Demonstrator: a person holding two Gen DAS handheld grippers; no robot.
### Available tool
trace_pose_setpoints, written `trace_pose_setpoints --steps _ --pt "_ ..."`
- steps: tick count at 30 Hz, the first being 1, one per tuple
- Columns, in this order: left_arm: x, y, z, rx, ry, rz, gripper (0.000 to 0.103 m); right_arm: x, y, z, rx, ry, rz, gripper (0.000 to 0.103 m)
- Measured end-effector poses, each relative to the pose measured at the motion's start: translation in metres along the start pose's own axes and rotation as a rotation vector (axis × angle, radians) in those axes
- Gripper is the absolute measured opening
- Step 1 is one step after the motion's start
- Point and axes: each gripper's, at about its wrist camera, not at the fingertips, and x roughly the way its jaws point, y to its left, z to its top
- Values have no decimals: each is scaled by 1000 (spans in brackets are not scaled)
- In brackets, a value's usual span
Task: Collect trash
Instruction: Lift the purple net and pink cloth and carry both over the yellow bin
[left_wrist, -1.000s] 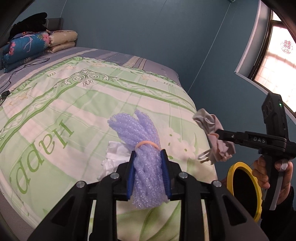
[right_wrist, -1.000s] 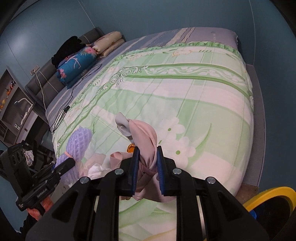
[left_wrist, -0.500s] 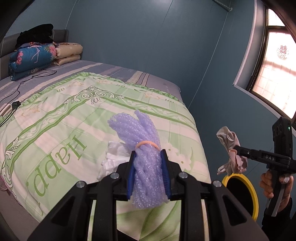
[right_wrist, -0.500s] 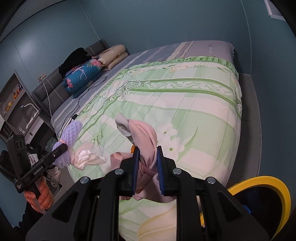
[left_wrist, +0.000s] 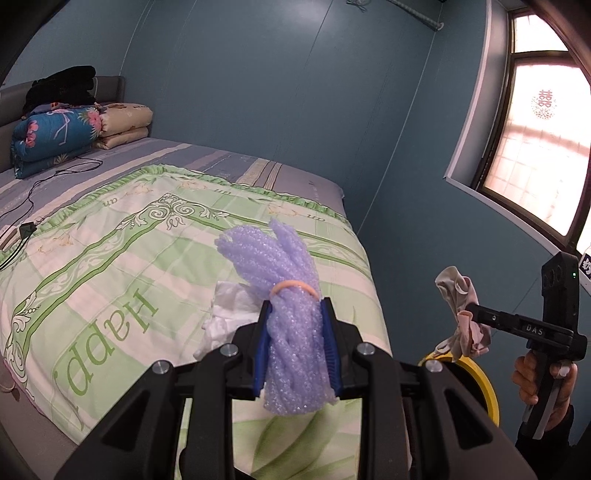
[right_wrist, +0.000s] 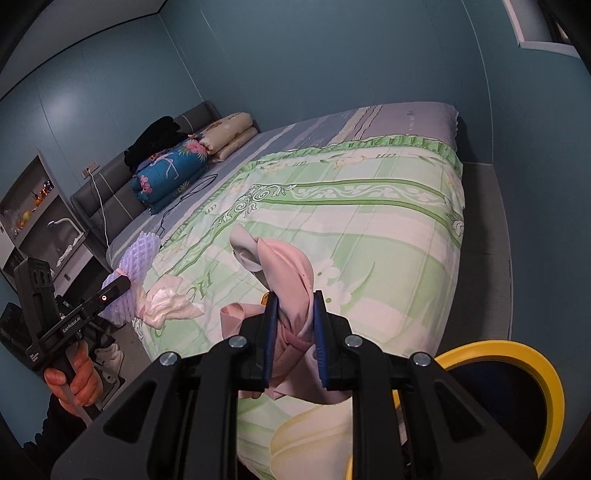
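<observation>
Two pieces of trash are held up off the bed: the left tongs (left_wrist: 295, 343) are clamped on a purple foam net (left_wrist: 284, 295) bound by an orange rubber band (left_wrist: 294, 286), and the right tongs (right_wrist: 295, 336) are clamped on a pink cloth (right_wrist: 291, 288). Seen from the left wrist, the pink cloth hangs just above the yellow rim of a dark bin (left_wrist: 480, 384) that stands on the floor beside the bed's corner. A crumpled white tissue (left_wrist: 229, 314) lies on the green quilt (left_wrist: 110, 266) near its edge, just beyond the foam net. Farther back, folded blankets (left_wrist: 55, 136) are stacked at the headboard, and a black cable (left_wrist: 40, 181) trails over the sheet.
</observation>
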Motion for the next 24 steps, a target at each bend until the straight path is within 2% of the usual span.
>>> trace_pose_setpoints --steps 9,19,24 --pt "-6 -29 -2 36 1 -78 24 -30 -16 -8 21 -43 -21 17" --pt "-2 -61 -1 34 28 -197 25 -61 -31 -16 39 -97 -47 17" --pt "-2 -78 -1 67 20 -209 25 -79 -38 -20 43 -130 -67 17"
